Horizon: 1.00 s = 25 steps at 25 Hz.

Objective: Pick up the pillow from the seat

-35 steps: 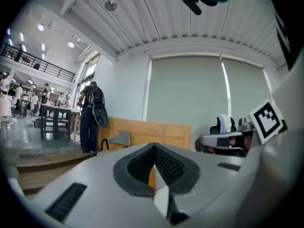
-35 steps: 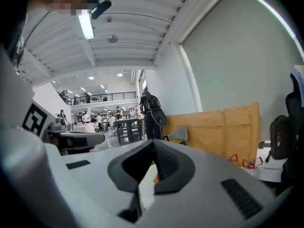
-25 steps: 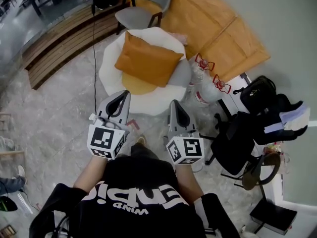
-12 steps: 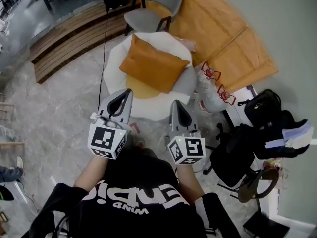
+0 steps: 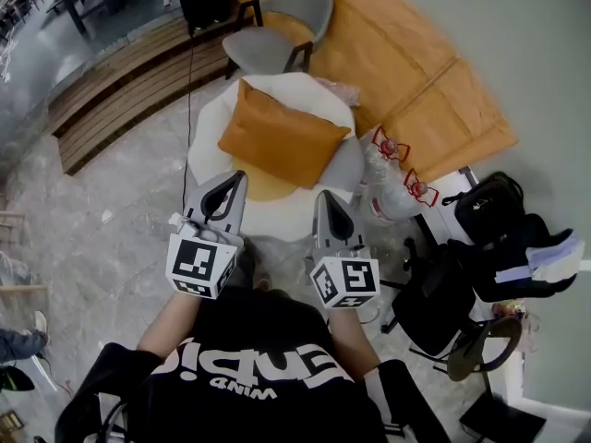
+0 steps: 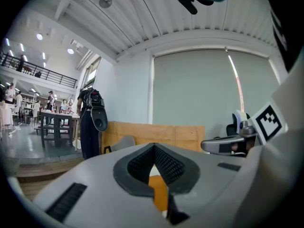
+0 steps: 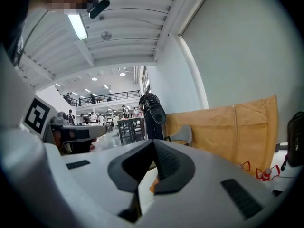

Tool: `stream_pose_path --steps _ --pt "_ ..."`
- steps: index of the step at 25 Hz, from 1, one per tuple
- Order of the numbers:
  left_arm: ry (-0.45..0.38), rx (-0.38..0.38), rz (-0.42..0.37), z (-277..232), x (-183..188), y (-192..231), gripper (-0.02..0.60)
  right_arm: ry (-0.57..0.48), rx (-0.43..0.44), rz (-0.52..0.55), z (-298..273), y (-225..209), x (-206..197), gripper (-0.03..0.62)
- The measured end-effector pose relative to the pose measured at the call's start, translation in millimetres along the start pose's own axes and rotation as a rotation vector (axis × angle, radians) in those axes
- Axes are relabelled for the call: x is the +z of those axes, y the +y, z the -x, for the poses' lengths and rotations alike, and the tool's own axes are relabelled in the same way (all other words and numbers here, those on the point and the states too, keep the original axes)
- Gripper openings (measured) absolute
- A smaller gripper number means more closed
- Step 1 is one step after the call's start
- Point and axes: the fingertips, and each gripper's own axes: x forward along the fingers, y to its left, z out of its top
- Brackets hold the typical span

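Left gripper [image 5: 236, 179]: jaws fully together, nothing between them. It is held out nearly level, with its tip in line with the near-left rim of the seat and apart from the pillow. The left gripper view shows a sliver of orange beyond the closed pads, not gripped by them.

Right gripper [image 5: 323, 197]: jaws likewise closed and empty. It is held beside the left one, with its tip at the seat's near-right rim, also apart from the pillow.

Wooden panel [image 5: 406, 63]: large and light brown, beyond the seat's far-right side.

Seat [image 5: 205, 123]: round, white and low, standing on the stone floor [image 5: 120, 210]. A yellow pad [image 5: 259, 178] shows at the pillow's near edge.

Pillow [image 5: 282, 138]: orange and square, lying flat across the middle of the seat. One corner points toward the far rim and another reaches the right edge. Neither gripper touches it.

Grey chair [image 5: 282, 30]: just beyond the seat's far rim.

Water bottles [image 5: 392, 169]: two, clear with red handles, on the floor just beside the seat's right edge.

Progress: judged to be at the approach stage. The grippers are lined up with the seat, and the pillow lies where it is to be taken from. What is left is to open the jaws, reach over the near rim, close on a pillow edge or corner, and lift it clear.
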Motion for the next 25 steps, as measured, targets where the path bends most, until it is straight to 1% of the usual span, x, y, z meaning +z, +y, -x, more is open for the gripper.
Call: stream_pose_path --steps 5,13,17,21,25 --pt "-0.006 -0.028 0.025 -39.0 6.6 31.1 0.003 0.008 -0.011 0.005 -44.7 -3.9 6.1 0.021" --pt "0.008 -0.084 0.016 -109.5 11.2 84.7 0.002 -0.024 -0.061 0.015 -125.3 -13.7 27.0 0.021" --pt "0.017 -0.109 0.008 -132.3 12.4 104.6 0.003 -0.033 -0.100 0.024 -149.4 -16.4 35.2 0.021" --pt "0.024 -0.097 0.015 -151.5 15.8 120.6 0.003 -0.044 -0.129 0.037 -163.1 -25.9 46.7 0.021" --pt "0.019 -0.086 0.009 -170.2 23.6 121.3 0.003 -0.055 -0.143 0.032 -171.6 -43.2 57.0 0.021"
